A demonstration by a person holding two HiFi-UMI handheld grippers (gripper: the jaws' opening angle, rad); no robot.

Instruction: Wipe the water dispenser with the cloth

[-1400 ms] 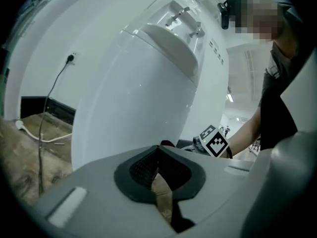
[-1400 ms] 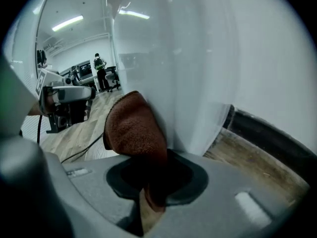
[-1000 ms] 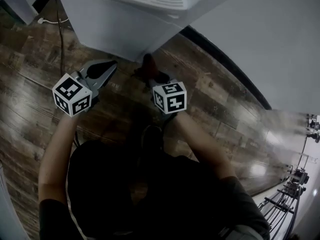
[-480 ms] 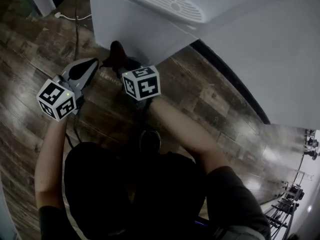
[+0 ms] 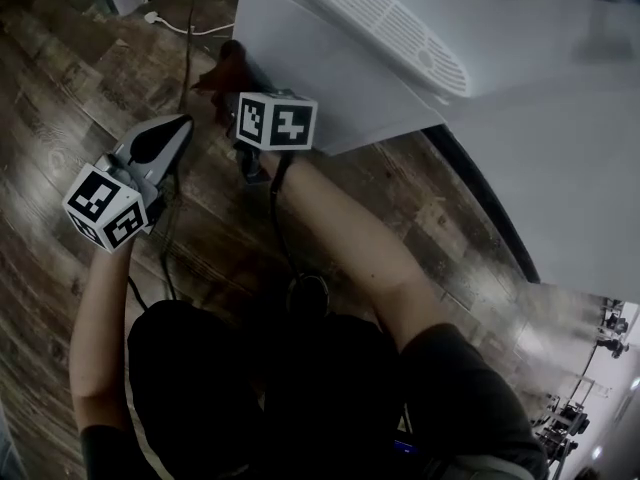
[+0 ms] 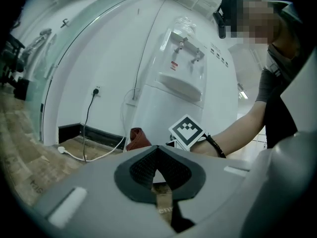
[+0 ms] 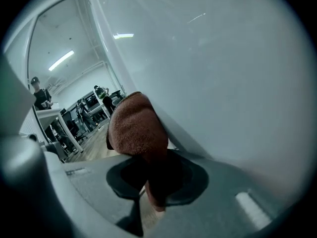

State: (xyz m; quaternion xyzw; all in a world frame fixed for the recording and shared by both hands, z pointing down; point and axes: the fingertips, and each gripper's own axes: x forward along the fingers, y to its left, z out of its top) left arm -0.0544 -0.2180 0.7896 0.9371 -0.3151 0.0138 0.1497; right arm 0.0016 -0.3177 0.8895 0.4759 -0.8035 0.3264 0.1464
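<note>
Wiping under way. Water dispenser (image 6: 173, 98): white panels show no wipe marks, so the share done cannot be told. Right gripper (image 7: 153, 177) pinches the brown cloth (image 7: 136, 128), which is pressed to the dispenser's lower side panel. Left gripper (image 6: 157, 170) has its jaws pressed together, empty, near the dispenser's base. Taps and drip tray probably yet to do.

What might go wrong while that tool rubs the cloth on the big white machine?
The right gripper pinches only one end of the cloth, so rubbing the water dispenser might tug it loose. Cables lie on the floor close by; the gripper might snag one.
</note>
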